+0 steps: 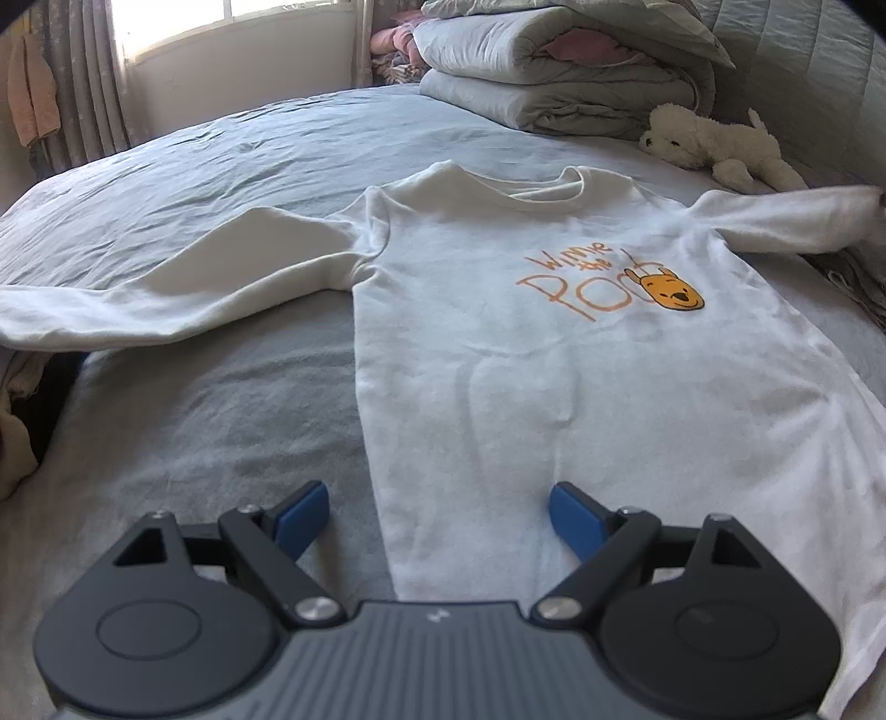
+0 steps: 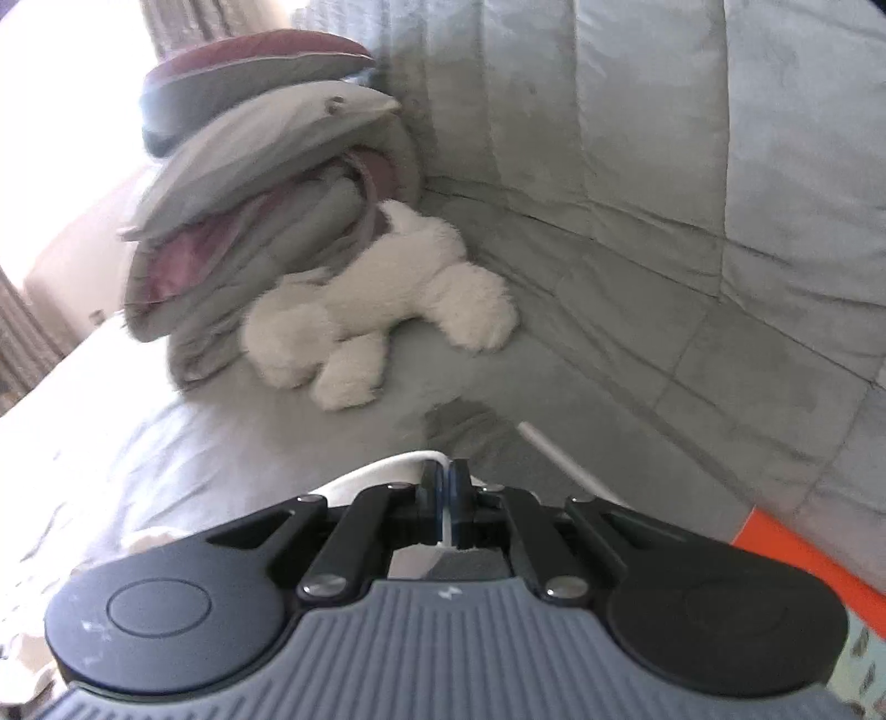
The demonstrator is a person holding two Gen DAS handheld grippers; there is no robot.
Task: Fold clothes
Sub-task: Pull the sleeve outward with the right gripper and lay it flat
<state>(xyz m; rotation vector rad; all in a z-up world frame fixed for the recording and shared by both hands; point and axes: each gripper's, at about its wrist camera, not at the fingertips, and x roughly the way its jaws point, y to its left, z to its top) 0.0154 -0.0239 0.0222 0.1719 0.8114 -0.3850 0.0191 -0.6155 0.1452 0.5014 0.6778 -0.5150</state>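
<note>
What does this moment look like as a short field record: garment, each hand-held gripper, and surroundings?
garment: white long-sleeved shirt with orange Pooh print, spread face up on the bed
left hand-held gripper: open, over the shirt's hem, holding nothing
right hand-held gripper: shut on white fabric, apparently the shirt's sleeve end
nearby: white plush toy beside folded quilts
fold status: none made yet

Daylight from window (image 1: 183,22) at back left, blown out in both views. Bed (image 1: 221,166) evenly lit, soft shadows. Heavy fisheye bending, dark vignette at corners. Right wrist view motion-blurred, plush toy (image 2: 376,310) smeared.
</note>
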